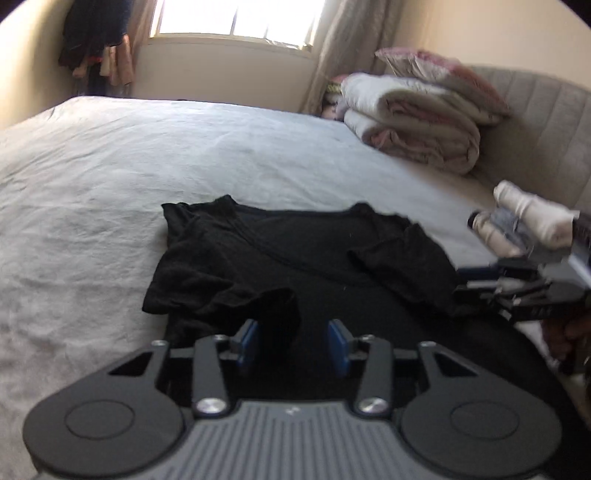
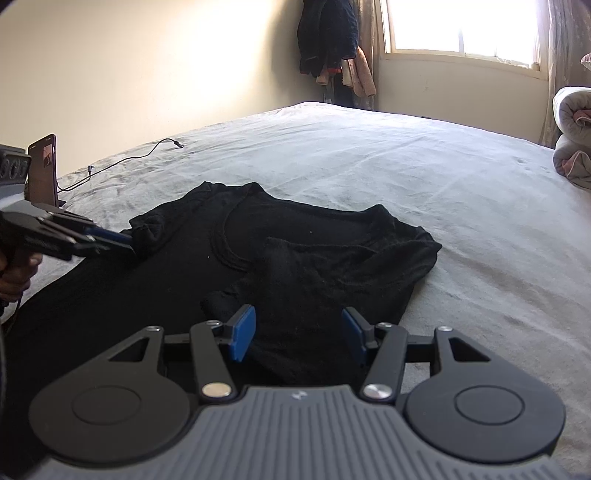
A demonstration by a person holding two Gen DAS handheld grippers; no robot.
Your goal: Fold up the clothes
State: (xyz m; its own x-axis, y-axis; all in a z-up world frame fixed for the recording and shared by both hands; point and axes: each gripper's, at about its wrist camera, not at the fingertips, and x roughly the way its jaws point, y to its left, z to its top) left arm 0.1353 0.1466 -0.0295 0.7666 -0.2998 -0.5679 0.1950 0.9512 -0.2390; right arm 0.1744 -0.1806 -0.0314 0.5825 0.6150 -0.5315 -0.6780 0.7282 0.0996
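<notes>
A black T-shirt [image 1: 295, 251] lies on the bed, collar away from me, with both sleeves folded in over its body; it also shows in the right wrist view [image 2: 295, 251]. My left gripper [image 1: 295, 343] is open low over the shirt's left side, with a fold of the left sleeve standing between its blue pads, which do not touch it. In the right wrist view the left gripper [image 2: 125, 243] sits at the left sleeve. My right gripper [image 2: 297, 332] is open and empty over the shirt's right side; in the left wrist view the right gripper [image 1: 476, 280] is at the right sleeve's edge.
The bed has a pale grey sheet [image 1: 147, 166]. Folded duvets [image 1: 417, 122] lie by the padded headboard [image 1: 546, 140]. A phone [image 2: 42, 170] stands at the bed's left edge with a black cable [image 2: 129, 158]. Clothes [image 2: 332, 44] hang in the corner by the window [image 2: 461, 26].
</notes>
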